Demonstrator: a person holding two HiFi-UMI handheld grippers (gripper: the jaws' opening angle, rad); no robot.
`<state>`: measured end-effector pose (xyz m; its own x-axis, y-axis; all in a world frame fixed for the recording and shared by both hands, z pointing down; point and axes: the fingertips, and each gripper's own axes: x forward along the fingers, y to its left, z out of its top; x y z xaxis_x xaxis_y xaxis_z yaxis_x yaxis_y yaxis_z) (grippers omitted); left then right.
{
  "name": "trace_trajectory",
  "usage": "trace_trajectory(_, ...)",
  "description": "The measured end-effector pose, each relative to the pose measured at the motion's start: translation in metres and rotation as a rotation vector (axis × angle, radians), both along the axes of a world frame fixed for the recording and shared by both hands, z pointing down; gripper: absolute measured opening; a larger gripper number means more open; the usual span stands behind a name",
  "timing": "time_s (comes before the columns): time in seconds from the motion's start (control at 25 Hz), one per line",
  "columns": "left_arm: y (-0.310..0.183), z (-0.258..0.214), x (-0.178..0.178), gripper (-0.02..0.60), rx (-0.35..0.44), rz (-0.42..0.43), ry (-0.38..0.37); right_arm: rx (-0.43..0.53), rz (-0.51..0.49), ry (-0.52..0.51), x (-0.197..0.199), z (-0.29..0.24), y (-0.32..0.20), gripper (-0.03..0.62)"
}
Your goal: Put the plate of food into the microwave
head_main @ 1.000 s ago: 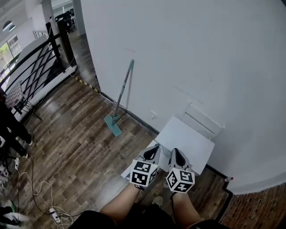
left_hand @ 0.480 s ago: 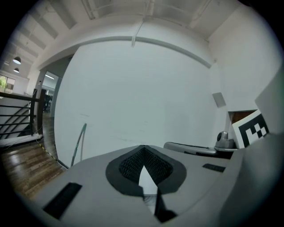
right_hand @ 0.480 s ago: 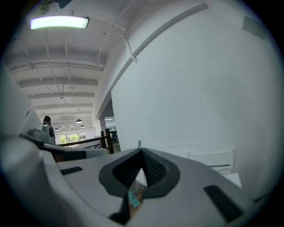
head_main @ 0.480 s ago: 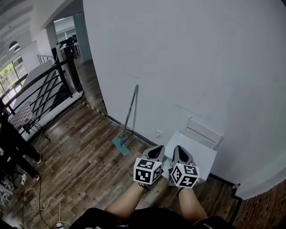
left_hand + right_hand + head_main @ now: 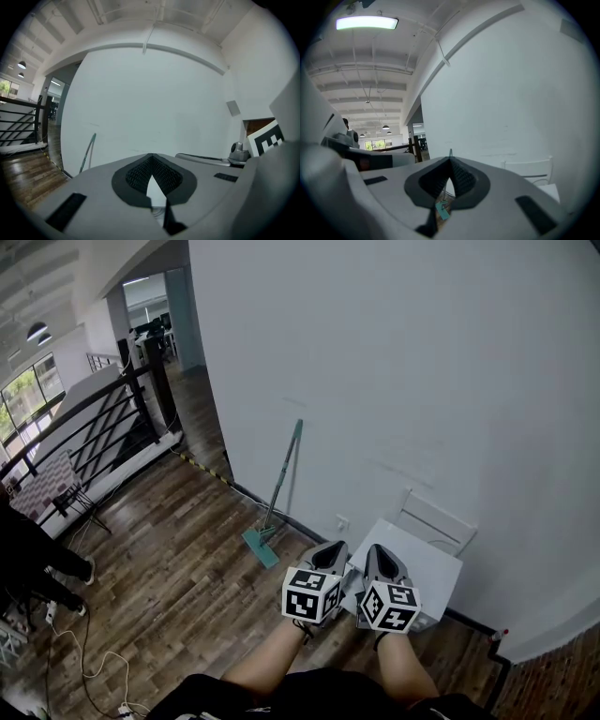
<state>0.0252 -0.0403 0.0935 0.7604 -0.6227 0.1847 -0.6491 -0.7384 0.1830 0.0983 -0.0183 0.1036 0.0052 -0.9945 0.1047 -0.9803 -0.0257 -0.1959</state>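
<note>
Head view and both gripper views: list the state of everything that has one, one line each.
left gripper: shut, nothing between its jaws.
right gripper: shut, nothing between its jaws.
mop: upright, leaning against the wall.
white chair: standing upright, its back to the wall.

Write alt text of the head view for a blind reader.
A person, seen from above, holds the left gripper and right gripper side by side above a white chair against a white wall. A teal mop leans on that wall at left.

right tongs (image 5: pixel 450 160) closed, white wall (image 5: pixel 511 93), chair (image 5: pixel 528 165)
</note>
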Motion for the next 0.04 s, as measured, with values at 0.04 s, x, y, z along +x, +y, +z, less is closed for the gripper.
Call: trace_trajectory(0.04,0.0050,0.0014,-0.0022,-0.003,0.001,0.001,0.004,0.003,0.000,0.002,-0.0023,0.0015,0.0049,0.012)
